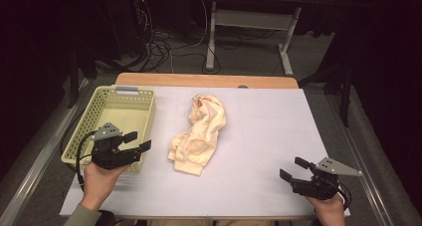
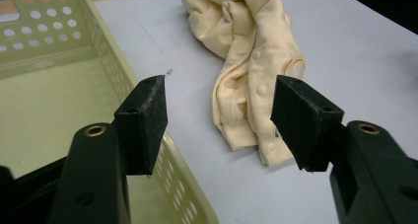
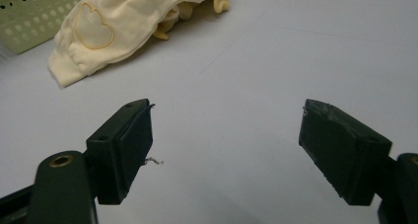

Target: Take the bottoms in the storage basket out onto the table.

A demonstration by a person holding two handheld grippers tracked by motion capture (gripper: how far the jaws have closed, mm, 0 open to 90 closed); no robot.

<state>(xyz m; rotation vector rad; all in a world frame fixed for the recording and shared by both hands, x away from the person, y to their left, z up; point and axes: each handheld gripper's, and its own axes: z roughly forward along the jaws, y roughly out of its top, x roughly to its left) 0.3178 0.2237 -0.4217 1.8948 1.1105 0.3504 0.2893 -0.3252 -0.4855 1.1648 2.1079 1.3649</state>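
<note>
Pale table point(image 1: 259, 136) holds a floppy, light cream garment point(image 1: 199, 134); I'd pinch its near hem; both my jaws gape empty.

We see two black grippers: left gripper point(image 1: 138, 140) and right gripper point(image 1: 293, 168), each with a grey three-cornered plate behind the jaws. Pads point(image 2: 148, 120) are black foam blocks, frayed edges. Brass-coloured rivet point(image 2: 94, 130) behind each pad. Black cable point(image 1: 79, 151) loops off the left body. Sleeve point(image 1: 84, 217) behind the left gripper looks grey-green, dim there.

Cream garment point(image 1: 199, 134), pale-green basket point(image 1: 99, 99)
</note>
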